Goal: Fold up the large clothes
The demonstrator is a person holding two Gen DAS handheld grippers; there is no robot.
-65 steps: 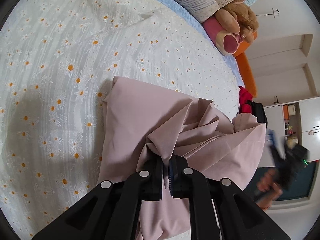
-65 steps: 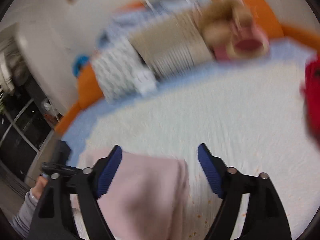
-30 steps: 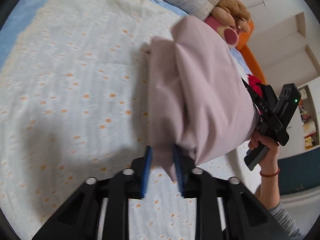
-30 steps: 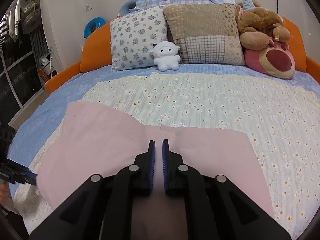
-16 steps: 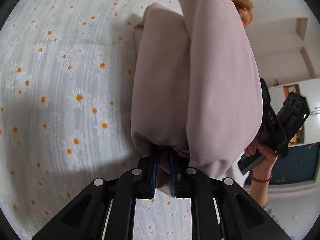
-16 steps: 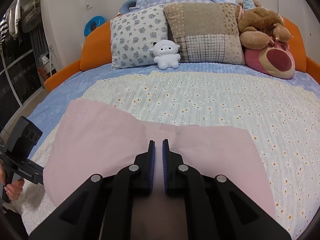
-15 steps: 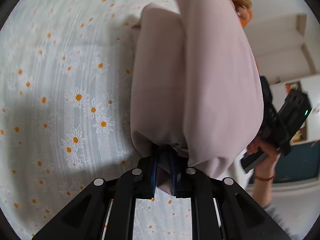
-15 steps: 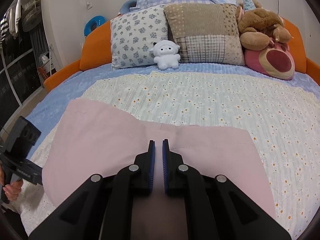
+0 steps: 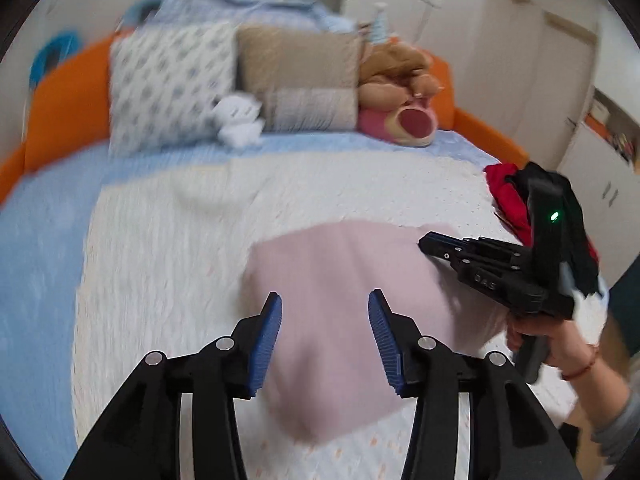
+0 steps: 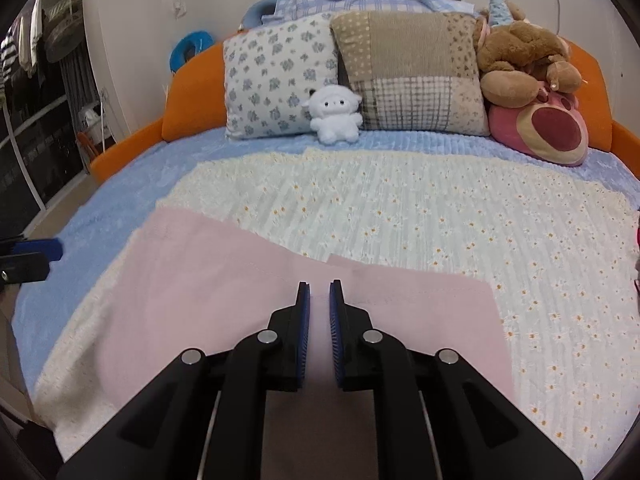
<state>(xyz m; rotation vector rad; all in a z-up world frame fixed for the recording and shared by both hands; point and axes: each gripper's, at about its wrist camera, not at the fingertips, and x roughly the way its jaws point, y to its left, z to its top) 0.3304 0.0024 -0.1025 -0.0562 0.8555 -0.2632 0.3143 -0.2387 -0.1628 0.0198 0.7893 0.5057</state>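
Change: the left gripper (image 9: 325,334) has let go of the folded pale pink cloth garment (image 9: 360,304); jaws opening, empty.
Left view: one garment flat on the daisy-print bedspread (image 9: 160,264).
Right view: right gripper (image 10: 319,322) jaws opening, pink fabric between them; garment's (image 10: 192,280) long axis runs left-right.

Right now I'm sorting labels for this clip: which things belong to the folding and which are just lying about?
Job: pink garment; left gripper, opening, empty; right gripper, opening.

Lying about: floral pillow; patchwork pillow; white plush; brown bear; red clothes.
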